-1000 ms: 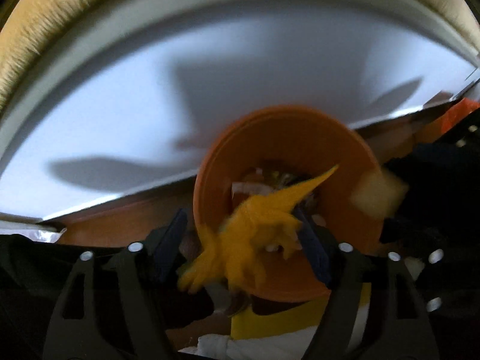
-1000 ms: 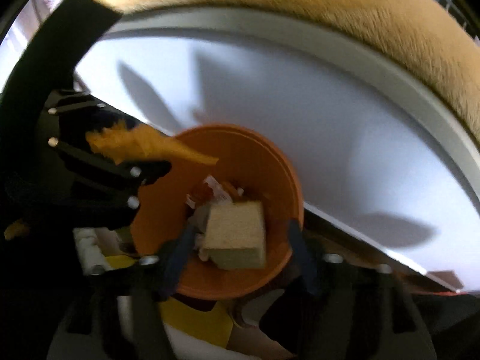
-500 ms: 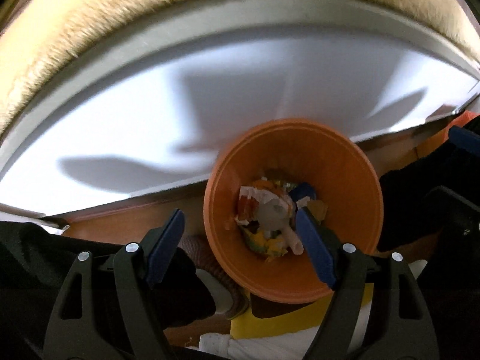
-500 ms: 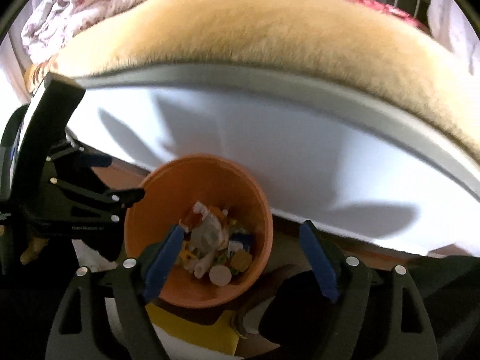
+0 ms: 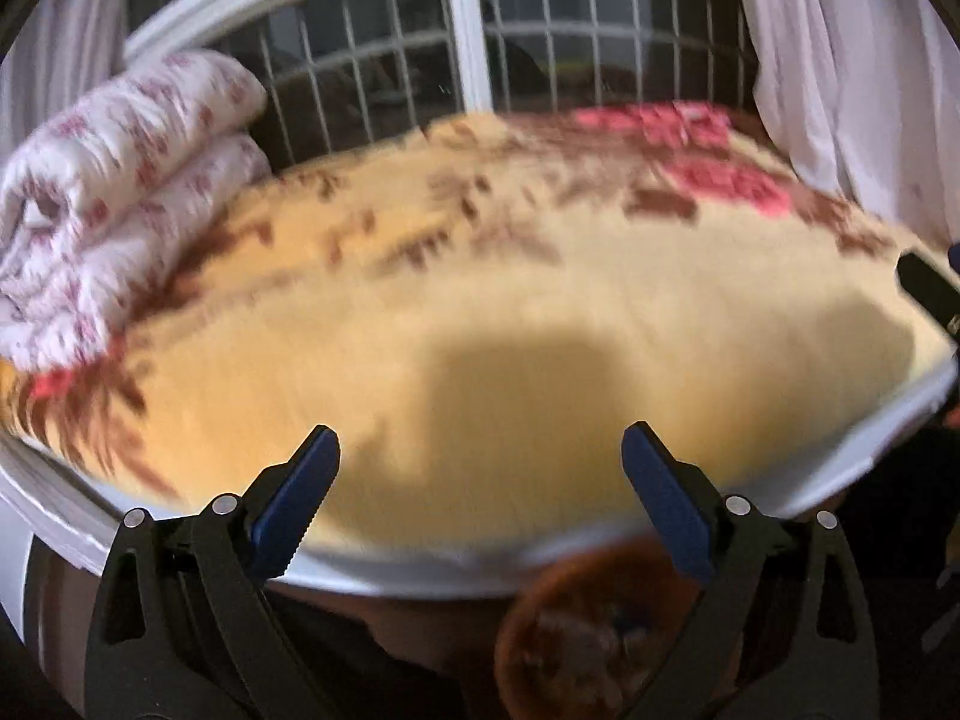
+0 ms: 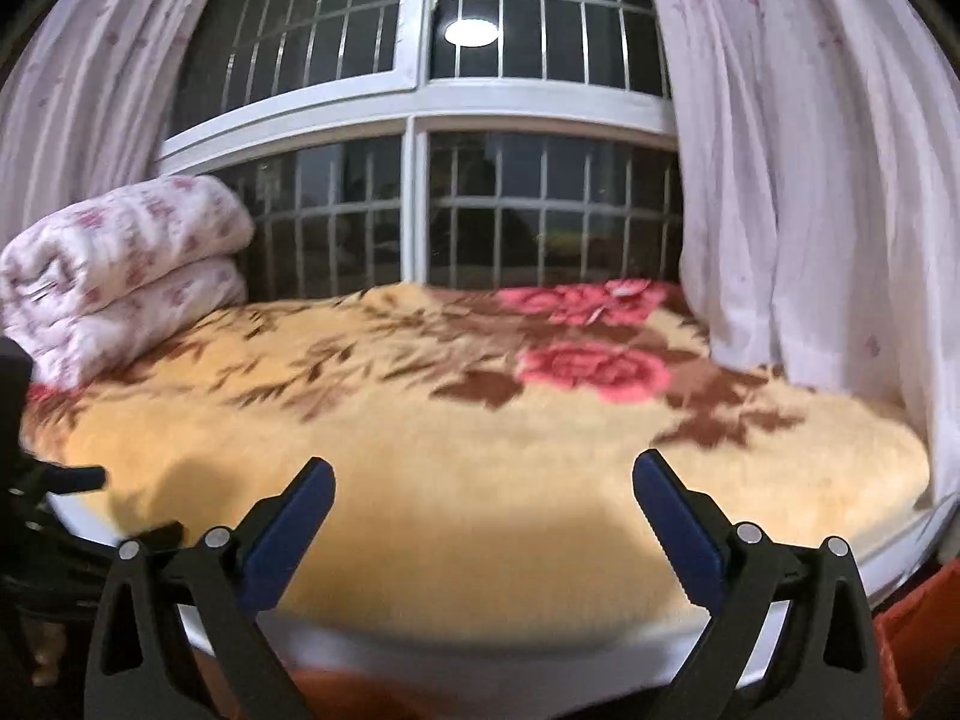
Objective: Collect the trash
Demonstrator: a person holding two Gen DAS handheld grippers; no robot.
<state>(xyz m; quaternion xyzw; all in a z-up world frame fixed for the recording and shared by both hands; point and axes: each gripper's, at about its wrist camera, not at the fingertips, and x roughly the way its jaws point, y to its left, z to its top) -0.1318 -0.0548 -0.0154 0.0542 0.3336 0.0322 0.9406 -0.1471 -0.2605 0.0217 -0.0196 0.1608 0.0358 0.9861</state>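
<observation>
My left gripper point(image 5: 480, 450) is open and empty, raised and facing the bed. The orange trash bin point(image 5: 594, 636) with scraps inside shows blurred at the bottom of the left wrist view, below and just right of the fingers. My right gripper point(image 6: 483, 480) is open and empty and also faces the bed. The bin is not in the right wrist view. Part of the left gripper point(image 6: 42, 480) shows at the left edge of that view.
A bed with a yellow floral blanket point(image 6: 480, 420) fills the middle. A folded pink-and-white quilt point(image 6: 114, 264) lies at its far left. A barred window point(image 6: 456, 204) and white curtains point(image 6: 798, 180) stand behind. The bed's white side point(image 5: 390, 570) is near.
Both grippers have let go of their scraps into the orange bin, then lifted and tilted up from the bin toward the bed and window.
</observation>
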